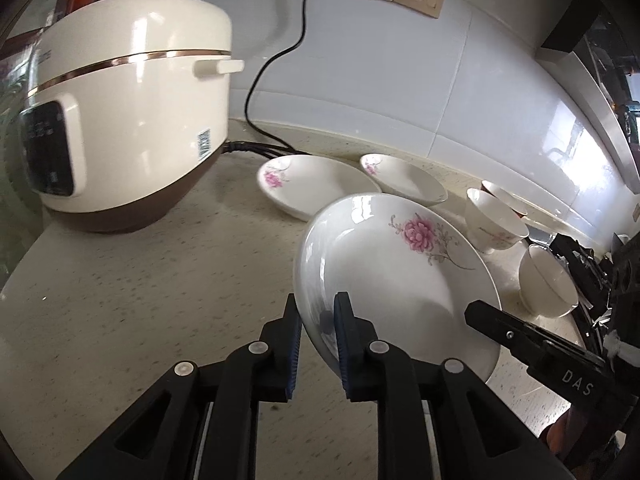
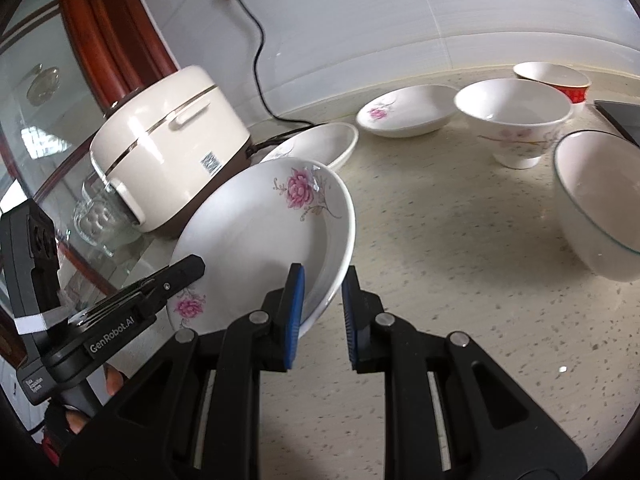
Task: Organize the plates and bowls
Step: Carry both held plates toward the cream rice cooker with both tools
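A white plate with a pink flower (image 1: 400, 280) (image 2: 248, 232) hangs tilted above the speckled counter, gripped from both sides. My left gripper (image 1: 318, 320) is shut on its left rim. My right gripper (image 2: 322, 284) is shut on the opposite rim, and one of its fingers (image 1: 480, 314) shows over the plate in the left wrist view. Two more flowered plates (image 1: 312, 188) (image 1: 404, 178) lie near the wall behind it. A flowered bowl (image 2: 512, 116), a red-patterned bowl (image 2: 554, 80) and a larger white bowl (image 2: 600, 200) stand to the right.
A cream rice cooker (image 1: 132, 112) (image 2: 172, 140) stands at the left, its black cord (image 1: 256, 92) running up to the wall sockets. A clear glass cup (image 2: 100, 220) sits past the counter's left edge. Bare counter (image 2: 460, 260) lies between the held plate and the bowls.
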A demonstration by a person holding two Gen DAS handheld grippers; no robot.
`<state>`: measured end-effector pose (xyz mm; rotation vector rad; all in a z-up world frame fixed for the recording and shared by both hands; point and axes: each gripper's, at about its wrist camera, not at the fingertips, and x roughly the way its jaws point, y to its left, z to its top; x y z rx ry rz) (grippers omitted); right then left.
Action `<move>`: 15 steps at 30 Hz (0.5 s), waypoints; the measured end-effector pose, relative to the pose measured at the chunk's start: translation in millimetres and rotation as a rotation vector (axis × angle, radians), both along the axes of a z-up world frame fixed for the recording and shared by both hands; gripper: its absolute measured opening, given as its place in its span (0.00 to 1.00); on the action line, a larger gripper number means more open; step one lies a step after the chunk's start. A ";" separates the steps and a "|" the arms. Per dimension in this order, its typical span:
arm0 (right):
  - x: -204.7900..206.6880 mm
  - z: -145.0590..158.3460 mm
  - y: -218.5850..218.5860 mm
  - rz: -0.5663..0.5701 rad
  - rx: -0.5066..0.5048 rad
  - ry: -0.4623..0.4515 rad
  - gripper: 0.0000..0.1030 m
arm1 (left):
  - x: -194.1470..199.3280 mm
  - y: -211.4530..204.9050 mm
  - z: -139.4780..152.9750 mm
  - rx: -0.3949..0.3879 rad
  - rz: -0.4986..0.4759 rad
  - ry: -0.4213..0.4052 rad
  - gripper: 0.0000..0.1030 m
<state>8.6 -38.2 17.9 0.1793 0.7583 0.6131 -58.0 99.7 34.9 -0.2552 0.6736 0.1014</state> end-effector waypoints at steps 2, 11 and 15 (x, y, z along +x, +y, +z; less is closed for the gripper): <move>-2.2 -0.7 6.5 0.020 -0.008 0.002 0.21 | -4.8 5.4 -1.4 0.003 0.006 0.009 0.17; -12.8 -1.6 31.7 0.091 -0.031 0.005 0.21 | -25.1 24.3 -1.5 0.015 0.034 0.026 0.18; -17.6 -2.3 42.3 0.119 -0.029 0.009 0.21 | -36.5 33.9 -1.5 0.016 0.052 0.030 0.18</move>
